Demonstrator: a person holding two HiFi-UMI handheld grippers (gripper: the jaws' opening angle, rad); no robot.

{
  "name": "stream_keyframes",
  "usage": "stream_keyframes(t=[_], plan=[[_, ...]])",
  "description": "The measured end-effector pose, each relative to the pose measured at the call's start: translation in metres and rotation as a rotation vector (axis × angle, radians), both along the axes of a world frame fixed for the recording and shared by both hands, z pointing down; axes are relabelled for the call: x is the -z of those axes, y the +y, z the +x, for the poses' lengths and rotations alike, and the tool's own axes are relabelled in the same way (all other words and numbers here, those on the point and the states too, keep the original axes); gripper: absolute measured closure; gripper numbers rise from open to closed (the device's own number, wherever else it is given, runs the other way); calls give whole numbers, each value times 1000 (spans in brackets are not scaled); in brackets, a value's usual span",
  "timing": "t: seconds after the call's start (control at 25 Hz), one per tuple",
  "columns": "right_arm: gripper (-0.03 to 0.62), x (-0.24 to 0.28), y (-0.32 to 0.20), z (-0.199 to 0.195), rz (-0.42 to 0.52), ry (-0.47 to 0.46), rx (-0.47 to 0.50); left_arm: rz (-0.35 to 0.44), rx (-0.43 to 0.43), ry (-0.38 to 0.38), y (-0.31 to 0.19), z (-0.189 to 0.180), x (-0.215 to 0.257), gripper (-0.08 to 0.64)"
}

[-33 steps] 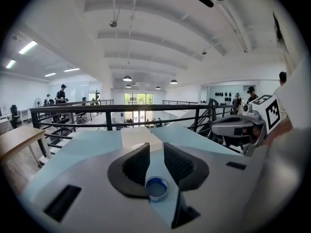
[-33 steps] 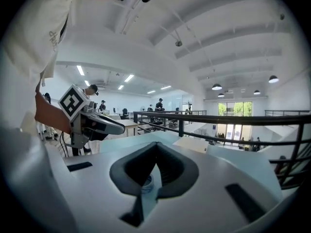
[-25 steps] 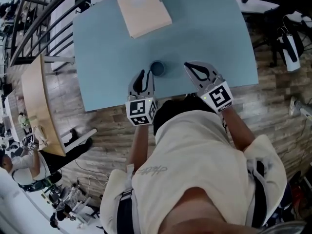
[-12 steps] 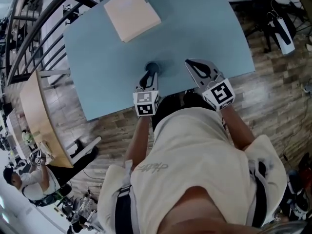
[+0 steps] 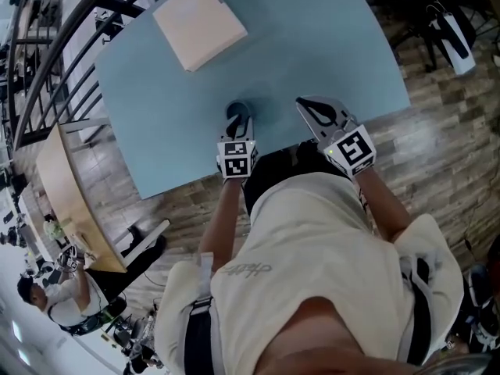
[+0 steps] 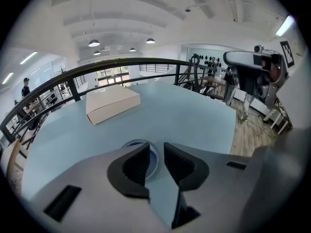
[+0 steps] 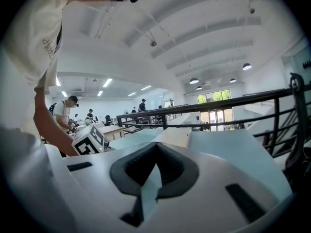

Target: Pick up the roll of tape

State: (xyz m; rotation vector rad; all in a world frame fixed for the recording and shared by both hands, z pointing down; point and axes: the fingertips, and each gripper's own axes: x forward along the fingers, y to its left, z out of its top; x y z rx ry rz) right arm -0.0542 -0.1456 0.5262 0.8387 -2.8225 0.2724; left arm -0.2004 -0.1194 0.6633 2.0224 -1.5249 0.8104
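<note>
Change: left tongs (image 5: 238,121) have slid forward from beside the roll of tape (image 5: 237,107) to right over it.
Left tongs: narrowly spread, one side of the roll's wall between them, not yet pinched.
Right tongs (image 5: 303,104): pressed together, empty, well to the side.
Roll: flat on the counter (image 5: 312,37).
Meaning: a squeeze, then a lift, looks next.

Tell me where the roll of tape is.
In the head view the roll of tape lies near the front edge of the blue table, at the jaw tips of the left gripper.
</note>
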Motion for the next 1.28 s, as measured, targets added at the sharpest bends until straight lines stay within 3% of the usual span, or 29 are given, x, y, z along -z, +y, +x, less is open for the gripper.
stream_keyframes(t=[0.6,0.84,1.08,1.28], plan=[[586,-4,-18,6,-9,-38,30,-194,-32,-60,-2,6,-66,460],[586,-9,-23,1,-38,-42,50,-272,-47,-81,-3,5,-71,462],[586,-14,-25,2,-59,-48,49,-284,-91,-137,-5,7,-75,486],[586,-18,-30,5,-69,-55,29,-301,-83,-125,-3,7,-76,500]])
